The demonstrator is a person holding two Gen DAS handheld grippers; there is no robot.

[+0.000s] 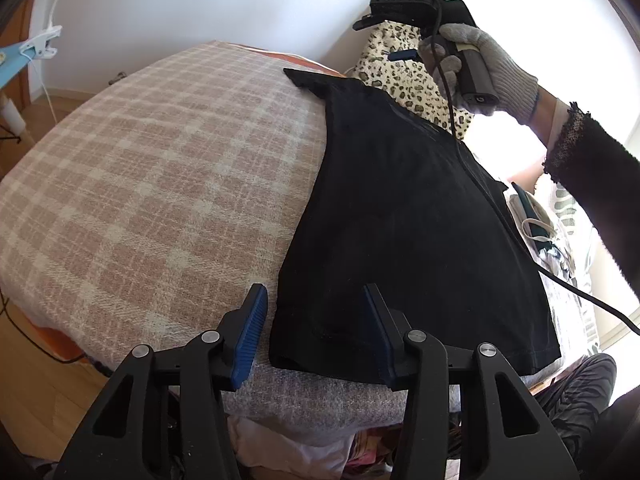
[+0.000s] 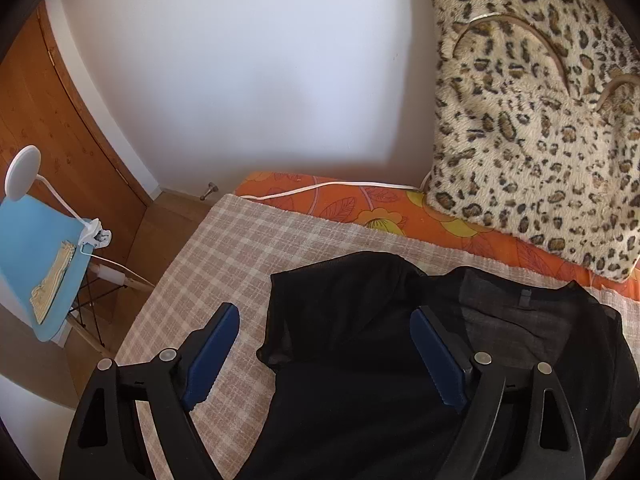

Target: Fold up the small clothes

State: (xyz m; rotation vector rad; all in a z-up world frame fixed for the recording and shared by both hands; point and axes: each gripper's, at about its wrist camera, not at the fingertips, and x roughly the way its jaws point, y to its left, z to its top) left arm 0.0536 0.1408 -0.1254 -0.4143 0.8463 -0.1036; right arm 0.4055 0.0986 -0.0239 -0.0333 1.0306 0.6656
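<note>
A black top (image 1: 404,232) lay flat on a checked blanket (image 1: 152,184) that covered the bed, with its hem near the front edge and its neck end toward the wall. It looked thin and see-through near the collar (image 2: 520,308), so it would likely slide and bunch easily. The left hand-held gripper (image 1: 316,336) hung low over the near left corner of the hem, its blue fingers (image 1: 252,336) spread wide with nothing between them. It seemed to be there so it could catch that corner for a fold. The right hand-held gripper (image 2: 324,356) hovered over the top's shoulder end, also spread wide and empty. From the left camera it sat high in a grey-gloved hand (image 1: 488,68), well above the cloth, with its cable trailing down across the fabric. A leopard-print cushion (image 2: 532,120) leaned against the wall behind the top, on an orange flowered sheet (image 2: 360,204). One sleeve (image 2: 280,344) stuck out to the side, though whether it was already folded under was hard to tell. No fold looked finished yet.
</note>
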